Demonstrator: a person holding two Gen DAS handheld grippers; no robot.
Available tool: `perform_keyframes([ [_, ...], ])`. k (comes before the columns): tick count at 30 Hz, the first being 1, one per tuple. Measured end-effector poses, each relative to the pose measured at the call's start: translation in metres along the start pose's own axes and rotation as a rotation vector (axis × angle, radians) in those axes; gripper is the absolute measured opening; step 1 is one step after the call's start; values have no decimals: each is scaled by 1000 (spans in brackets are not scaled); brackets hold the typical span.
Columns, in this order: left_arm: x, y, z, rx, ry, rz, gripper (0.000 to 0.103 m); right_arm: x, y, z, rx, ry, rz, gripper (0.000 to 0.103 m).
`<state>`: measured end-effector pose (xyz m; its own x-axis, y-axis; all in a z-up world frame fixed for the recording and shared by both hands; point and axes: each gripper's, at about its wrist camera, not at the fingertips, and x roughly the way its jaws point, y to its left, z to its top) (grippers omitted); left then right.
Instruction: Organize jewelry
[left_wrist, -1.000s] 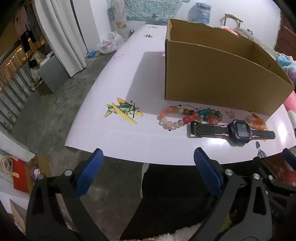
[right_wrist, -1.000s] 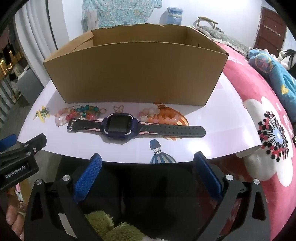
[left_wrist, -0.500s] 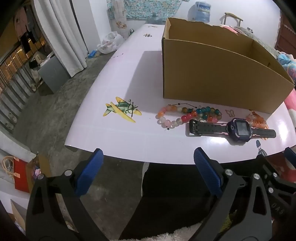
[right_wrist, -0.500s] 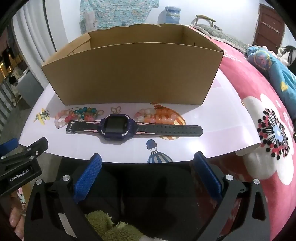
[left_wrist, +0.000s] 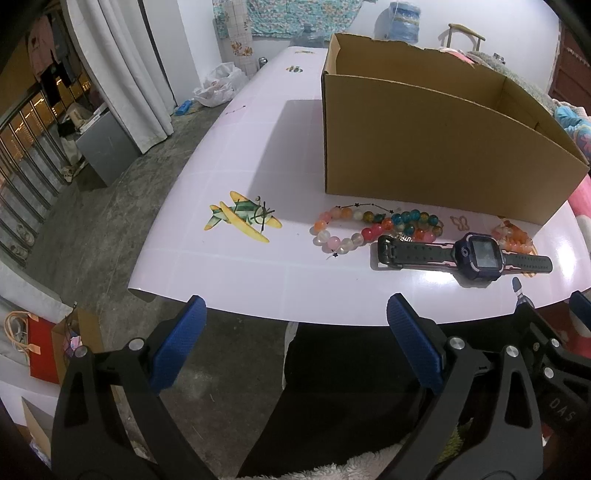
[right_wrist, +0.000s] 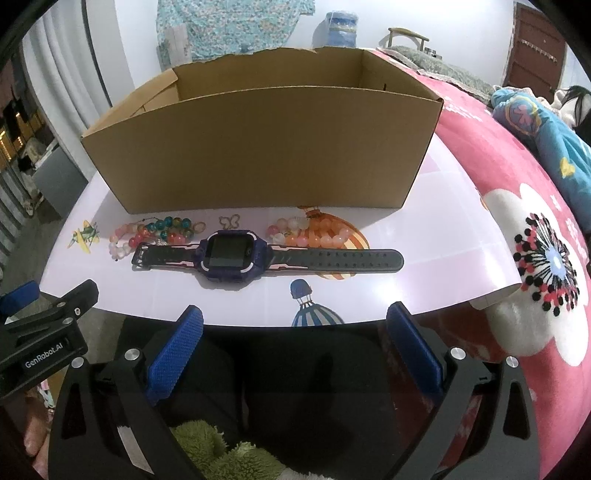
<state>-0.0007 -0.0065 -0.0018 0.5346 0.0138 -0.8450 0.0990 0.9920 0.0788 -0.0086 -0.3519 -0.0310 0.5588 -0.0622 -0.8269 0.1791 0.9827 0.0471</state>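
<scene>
Both grippers held short of the table, jaws wide, nothing in them.

My right gripper (right_wrist: 294, 343) faced the watch (right_wrist: 231, 254) lying beyond my fingertips; beads (left_wrist: 373, 227) beside it, box (right_wrist: 258, 147) behind. My left gripper (left_wrist: 295, 341) hung off the table (left_wrist: 240, 273) edge.

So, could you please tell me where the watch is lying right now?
The watch lies flat on the table before the cardboard box, between the multicoloured bead bracelet and orange bead bracelet.
</scene>
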Motion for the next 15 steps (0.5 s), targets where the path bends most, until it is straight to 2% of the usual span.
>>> perform_keyframes([
  [15, -4, 4, -5, 2, -6, 9, 95, -1, 0, 0, 1, -2, 0, 97],
])
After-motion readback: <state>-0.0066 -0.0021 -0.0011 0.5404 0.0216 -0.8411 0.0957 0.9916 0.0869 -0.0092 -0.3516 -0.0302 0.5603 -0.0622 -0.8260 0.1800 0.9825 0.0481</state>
